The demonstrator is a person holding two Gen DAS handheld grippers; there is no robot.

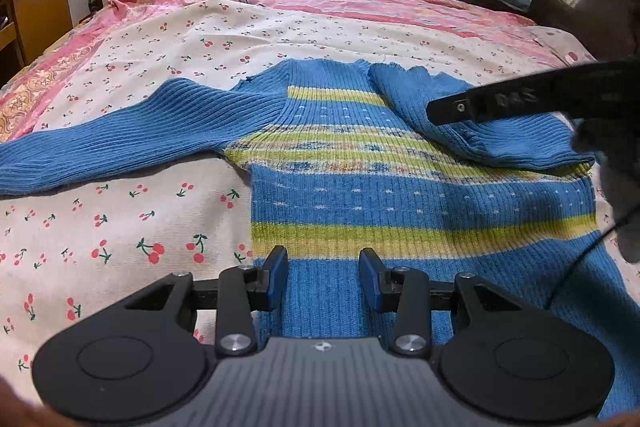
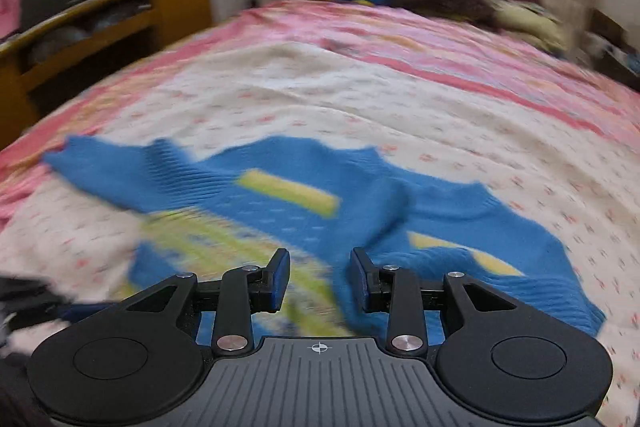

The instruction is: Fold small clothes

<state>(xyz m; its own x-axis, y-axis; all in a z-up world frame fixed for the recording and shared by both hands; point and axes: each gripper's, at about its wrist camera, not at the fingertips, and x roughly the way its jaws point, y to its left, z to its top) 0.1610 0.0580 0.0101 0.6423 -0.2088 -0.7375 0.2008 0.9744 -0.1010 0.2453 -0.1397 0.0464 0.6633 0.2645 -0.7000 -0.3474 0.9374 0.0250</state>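
My sweater [image 1: 400, 187] lies flat on the bed [image 1: 160, 35], right sleeve folded in. Both tools, left tool [image 1: 324, 277] and right tool [image 2: 320, 279], gape empty (nothing gripped); a careless snag could undo that fold.

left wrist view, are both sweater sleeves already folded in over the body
No: only one sleeve lies folded across the sweater; the other sleeve stretches out flat over the cherry-print sheet.

the only lettering i can make out is "das", raised on the black finger of the right gripper [image 1: 444, 113] where it reaches in over the blue sweater [image 1: 400, 195]. anything after those letters is too blurred to read.
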